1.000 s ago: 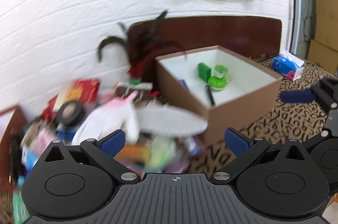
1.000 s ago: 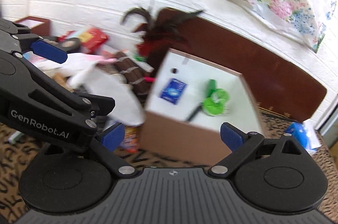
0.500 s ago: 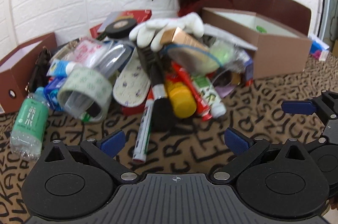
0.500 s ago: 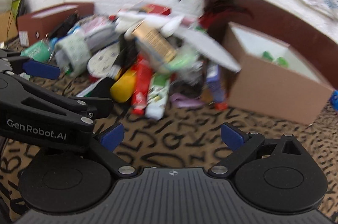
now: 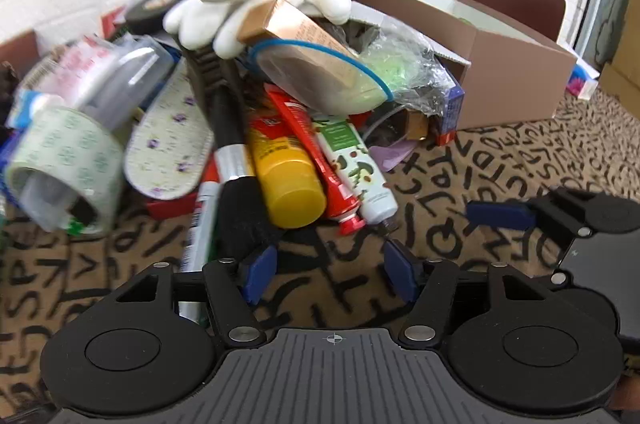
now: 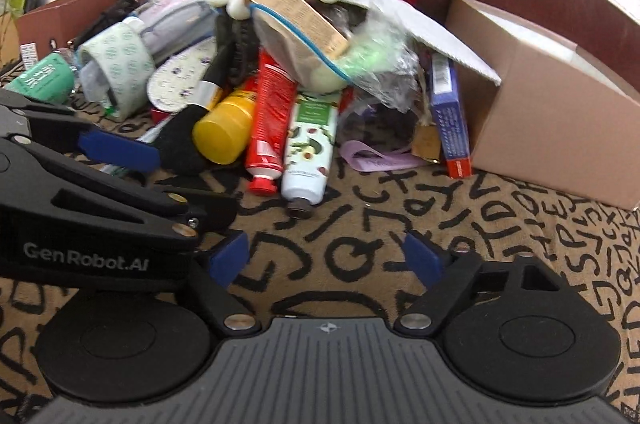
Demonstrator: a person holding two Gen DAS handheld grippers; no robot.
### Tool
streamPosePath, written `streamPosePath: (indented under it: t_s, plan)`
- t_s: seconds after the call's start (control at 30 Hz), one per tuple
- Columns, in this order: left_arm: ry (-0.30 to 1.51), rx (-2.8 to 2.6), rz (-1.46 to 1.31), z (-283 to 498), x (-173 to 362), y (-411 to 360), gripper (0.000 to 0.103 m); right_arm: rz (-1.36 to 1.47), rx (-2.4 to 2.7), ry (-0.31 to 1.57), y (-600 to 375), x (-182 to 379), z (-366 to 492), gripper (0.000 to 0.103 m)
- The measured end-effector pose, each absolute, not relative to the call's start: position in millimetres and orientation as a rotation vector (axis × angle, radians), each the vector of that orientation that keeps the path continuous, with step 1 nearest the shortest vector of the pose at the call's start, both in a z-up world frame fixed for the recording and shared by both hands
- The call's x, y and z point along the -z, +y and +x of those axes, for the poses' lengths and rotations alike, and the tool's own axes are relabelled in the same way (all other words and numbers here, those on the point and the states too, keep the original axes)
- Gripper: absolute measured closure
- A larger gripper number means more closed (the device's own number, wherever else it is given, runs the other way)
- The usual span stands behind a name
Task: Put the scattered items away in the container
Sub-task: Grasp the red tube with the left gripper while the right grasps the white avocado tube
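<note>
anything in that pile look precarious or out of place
Yes. The gold carton sits tilted at the top of the heap, leaning on a blue-rimmed bowl-like item with a white glove draped over its upper end. It looks loosely balanced and may slide if the things beneath are pulled. The brown box stands upright beside the pile.

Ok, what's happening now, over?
Left tool open, empty. Right tool open, empty. Pile of items untouched beside cardboard box. Nothing blocking.
</note>
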State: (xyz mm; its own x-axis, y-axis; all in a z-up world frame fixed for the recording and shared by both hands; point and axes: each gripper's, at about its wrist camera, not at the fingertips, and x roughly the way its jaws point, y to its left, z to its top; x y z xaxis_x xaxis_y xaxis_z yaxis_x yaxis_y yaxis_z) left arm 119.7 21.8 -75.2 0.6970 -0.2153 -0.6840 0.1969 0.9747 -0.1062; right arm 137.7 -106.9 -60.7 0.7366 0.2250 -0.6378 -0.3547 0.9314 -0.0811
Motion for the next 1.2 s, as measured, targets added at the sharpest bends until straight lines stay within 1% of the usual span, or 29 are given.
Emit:
streamPosePath:
  t_s: [0.03, 0.1, 0.13, 0.17, 0.23, 0.27, 0.33, 0.4, 0.47, 0.5, 0.53, 0.7, 0.73, 0.77, 0.8, 0.83, 0.87, 0.9, 0.97, 1.03, 1.07, 1.1, 1.13, 1.2]
  plan:
    - [0.771, 0.230, -0.040, 123, 77, 22, 0.036, -0.192, -0.321, 0.672, -109, 62, 140, 0.026]
    - [0.784, 0.227, -0.061, 131, 80, 23, 0.048, -0.167, -0.326, 0.673, -114, 62, 145, 0.028]
    - [0.788, 0.220, -0.067, 134, 81, 24, 0.051, -0.158, -0.336, 0.673, -115, 62, 148, 0.031]
    - [0.786, 0.212, -0.068, 136, 82, 24, 0.050, -0.150, -0.347, 0.673, -116, 62, 149, 0.035]
    - [0.787, 0.207, -0.071, 140, 84, 24, 0.049, -0.144, -0.377, 0.671, -116, 63, 151, 0.038]
    - [0.786, 0.205, -0.071, 141, 83, 23, 0.050, -0.147, -0.390, 0.667, -115, 63, 152, 0.039]
    - [0.781, 0.196, -0.064, 144, 83, 22, 0.057, -0.158, -0.403, 0.661, -113, 64, 155, 0.040]
    - [0.784, 0.202, -0.078, 148, 83, 25, 0.059, -0.170, -0.408, 0.658, -112, 63, 157, 0.044]
    - [0.786, 0.207, -0.095, 149, 84, 28, 0.059, -0.168, -0.423, 0.660, -112, 60, 158, 0.056]
    - [0.785, 0.206, -0.097, 148, 84, 28, 0.060, -0.164, -0.427, 0.661, -112, 60, 159, 0.058]
    - [0.783, 0.202, -0.099, 147, 83, 29, 0.060, -0.163, -0.432, 0.662, -112, 60, 160, 0.060]
    - [0.784, 0.187, -0.110, 145, 83, 35, 0.059, -0.158, -0.444, 0.652, -110, 62, 165, 0.060]
    - [0.786, 0.187, -0.115, 144, 82, 35, 0.060, -0.155, -0.447, 0.651, -110, 63, 166, 0.062]
    - [0.787, 0.184, -0.115, 144, 82, 36, 0.061, -0.150, -0.453, 0.650, -110, 63, 166, 0.070]
    - [0.787, 0.180, -0.107, 143, 82, 36, 0.062, -0.142, -0.463, 0.651, -111, 62, 165, 0.075]
    - [0.785, 0.176, -0.096, 141, 82, 36, 0.062, -0.140, -0.459, 0.651, -111, 62, 163, 0.075]
    - [0.784, 0.165, -0.083, 138, 82, 36, 0.072, -0.144, -0.457, 0.650, -112, 61, 160, 0.075]
    - [0.781, 0.138, -0.061, 136, 82, 35, 0.089, -0.145, -0.456, 0.653, -113, 61, 158, 0.075]
    - [0.778, 0.119, -0.059, 132, 83, 40, 0.089, -0.141, -0.455, 0.658, -117, 59, 152, 0.075]
    - [0.784, 0.119, -0.088, 128, 81, 46, 0.086, -0.136, -0.443, 0.665, -123, 58, 144, 0.075]
    - [0.786, 0.133, -0.089, 125, 80, 46, 0.070, -0.134, -0.430, 0.667, -126, 58, 140, 0.075]
    - [0.789, 0.146, -0.089, 122, 79, 44, 0.065, -0.130, -0.415, 0.670, -130, 58, 136, 0.075]
    - [0.791, 0.160, -0.086, 120, 79, 42, 0.063, -0.124, -0.400, 0.674, -134, 57, 132, 0.075]
    - [0.797, 0.201, -0.075, 115, 78, 32, 0.054, -0.112, -0.374, 0.680, -139, 57, 127, 0.075]
